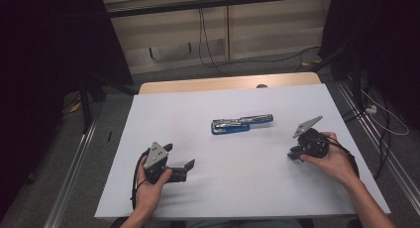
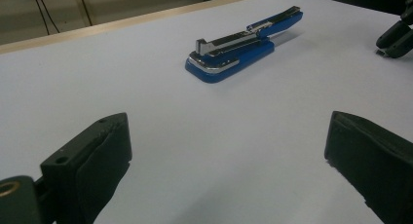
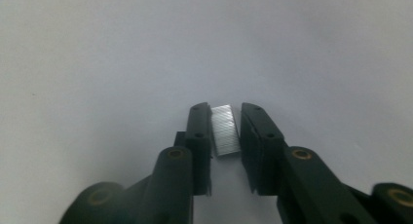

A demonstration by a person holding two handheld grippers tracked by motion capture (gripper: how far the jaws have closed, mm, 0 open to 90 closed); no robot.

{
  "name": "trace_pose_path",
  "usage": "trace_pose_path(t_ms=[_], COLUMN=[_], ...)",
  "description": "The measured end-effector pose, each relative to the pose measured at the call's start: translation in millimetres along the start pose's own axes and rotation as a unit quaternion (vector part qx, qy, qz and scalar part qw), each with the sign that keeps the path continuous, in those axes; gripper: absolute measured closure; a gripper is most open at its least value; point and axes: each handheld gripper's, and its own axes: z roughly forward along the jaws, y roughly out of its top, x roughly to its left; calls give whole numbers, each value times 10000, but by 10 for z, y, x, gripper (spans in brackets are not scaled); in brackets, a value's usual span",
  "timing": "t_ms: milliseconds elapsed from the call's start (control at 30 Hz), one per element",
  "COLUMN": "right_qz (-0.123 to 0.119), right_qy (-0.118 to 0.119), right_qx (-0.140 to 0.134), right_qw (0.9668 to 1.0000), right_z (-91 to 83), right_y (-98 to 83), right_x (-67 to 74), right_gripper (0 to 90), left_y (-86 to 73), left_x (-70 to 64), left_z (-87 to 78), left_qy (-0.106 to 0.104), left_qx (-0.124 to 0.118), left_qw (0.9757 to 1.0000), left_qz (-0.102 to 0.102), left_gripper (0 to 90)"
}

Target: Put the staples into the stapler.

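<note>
Currently the right tool (image 3: 225, 129) stands closed around a staple strip (image 3: 226, 131) at lower centre; the left tool (image 2: 229, 151) gapes wide, stapler (image 2: 243, 44) well beyond, upper centre.

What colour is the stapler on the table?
The stapler is blue with shiny silver metal along the top; it shows best in the left gripper view.

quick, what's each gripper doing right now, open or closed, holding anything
Left gripper: open wide, nothing between its jaws, aimed at the blue stapler.
Right gripper: nearly closed around a strip of staples; whether both pads press on it cannot be told.
</note>
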Motion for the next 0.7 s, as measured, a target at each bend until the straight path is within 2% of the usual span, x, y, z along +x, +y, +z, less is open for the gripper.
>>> trace_pose_path(t_ms=[367,600,700], right_qz=[82,130,113], right_qy=[-1,14,87], right_qx=[134,104,1], right_qw=[9999,9999,9999], right_z=[6,1,3], right_y=[27,20,6], right_x=[19,16,8], right_gripper=[789,793,793], left_y=[0,5,-1], left_x=[4,-31,-20], left_z=[-2,-11,-1], left_qy=[-3,-83,-57], left_qx=[-1,-12,12], left_qw=[10000,10000,10000], left_qz=[8,43,36], left_gripper=[34,35,35])
